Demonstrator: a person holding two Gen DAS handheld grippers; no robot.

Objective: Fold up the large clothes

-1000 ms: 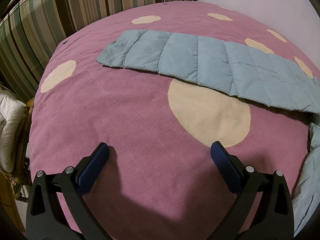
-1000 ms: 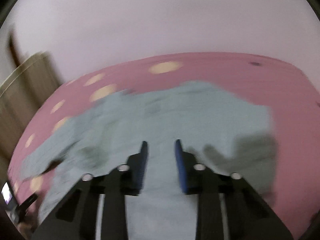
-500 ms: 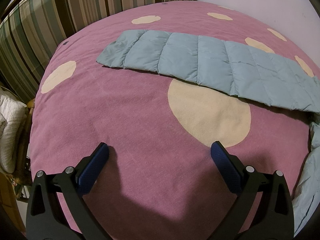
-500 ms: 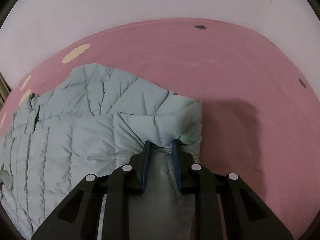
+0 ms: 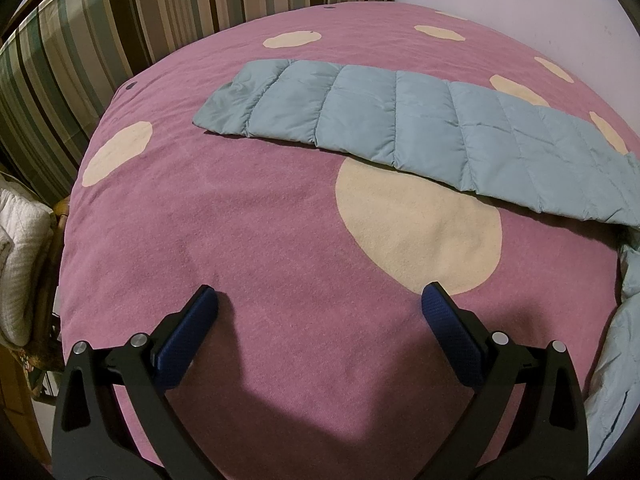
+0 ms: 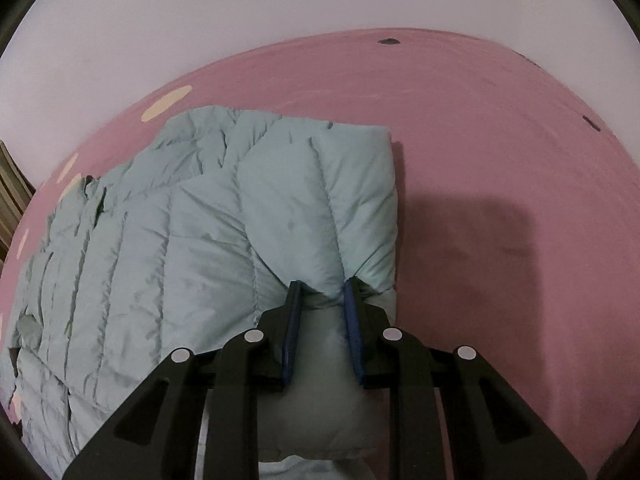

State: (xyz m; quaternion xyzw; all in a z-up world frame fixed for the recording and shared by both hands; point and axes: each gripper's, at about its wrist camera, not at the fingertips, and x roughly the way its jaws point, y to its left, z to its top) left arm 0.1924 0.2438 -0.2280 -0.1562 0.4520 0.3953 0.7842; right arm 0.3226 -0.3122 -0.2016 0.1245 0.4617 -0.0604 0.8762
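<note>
Right gripper (image 6: 320, 292) lowered onto bed (image 6: 500, 160), fingers (image 6: 291, 320) nearly closed, pinching jacket (image 6: 200, 240) fold; fold looks laid. Left gripper (image 5: 320, 308) unmoved, fingers wide, empty; sleeve (image 5: 400, 128) well beyond tips, unfolded.

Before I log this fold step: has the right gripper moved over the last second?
Yes. The right gripper, shut on the jacket, has swung down: the wall fills less of its view and the pink bedspread fills more.
</note>
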